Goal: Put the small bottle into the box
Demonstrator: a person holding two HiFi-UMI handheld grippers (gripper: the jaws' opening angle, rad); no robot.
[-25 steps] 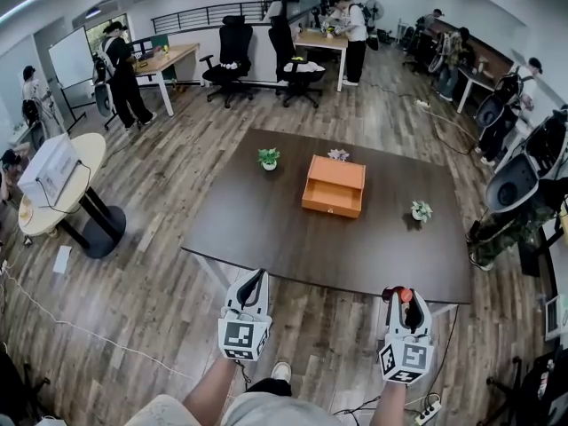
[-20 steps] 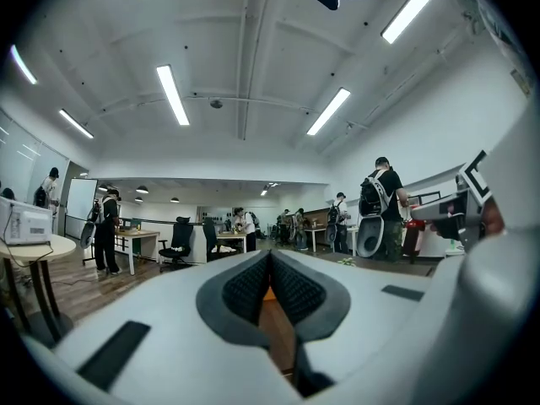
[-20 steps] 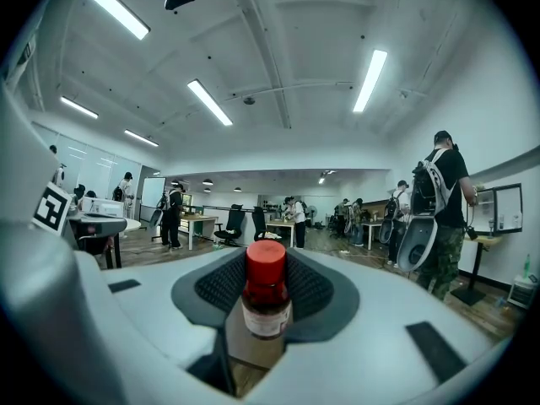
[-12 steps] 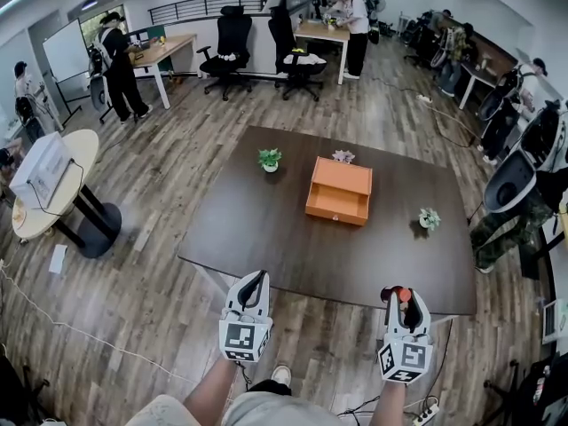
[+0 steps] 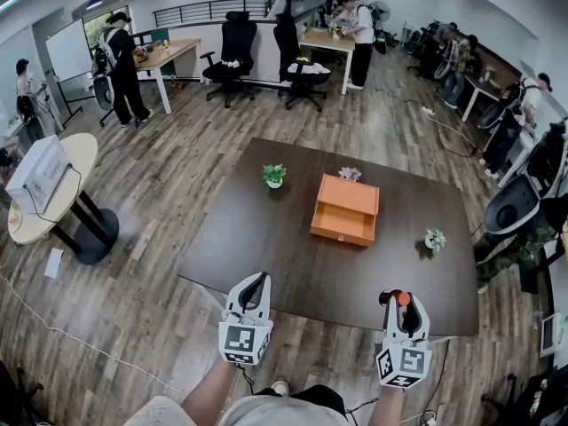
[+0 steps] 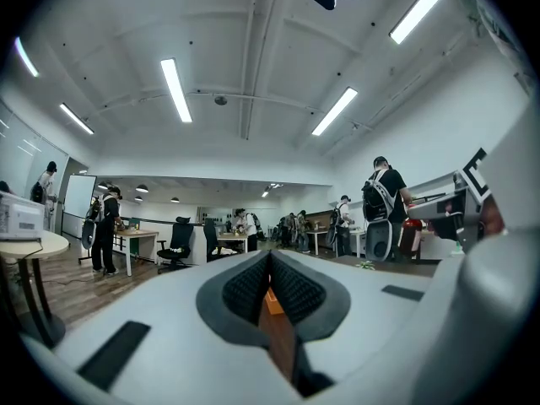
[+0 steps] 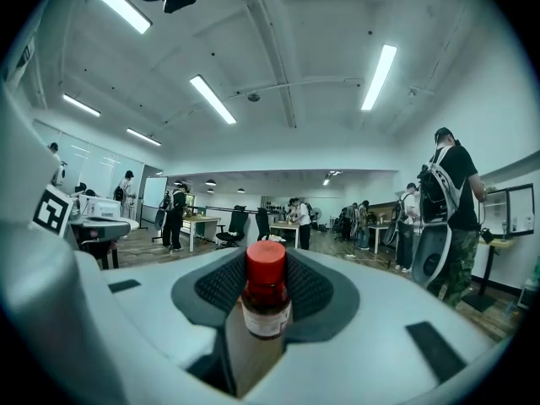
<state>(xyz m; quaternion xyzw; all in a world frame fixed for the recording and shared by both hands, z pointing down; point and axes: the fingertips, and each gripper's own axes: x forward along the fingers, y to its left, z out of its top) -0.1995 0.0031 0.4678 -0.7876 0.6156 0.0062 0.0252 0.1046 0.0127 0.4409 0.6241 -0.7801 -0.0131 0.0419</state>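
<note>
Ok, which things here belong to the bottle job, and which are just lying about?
Job: small red-capped bottle, held in right gripper; orange box; dark table.
Lying about: green potted plant; pale potted plant; right-hand potted plant; left gripper, shut, empty.

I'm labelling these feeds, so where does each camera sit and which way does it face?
Head view: on the person's head, facing steeply down at table and box; left gripper, right gripper, forearms show.
Left gripper view: on that gripper, facing level toward distant desks; its shut jaws show.
Right gripper view: on that gripper, facing level; its jaws hold the small bottle.
Shared: head and right gripper views show that bottle.
</note>
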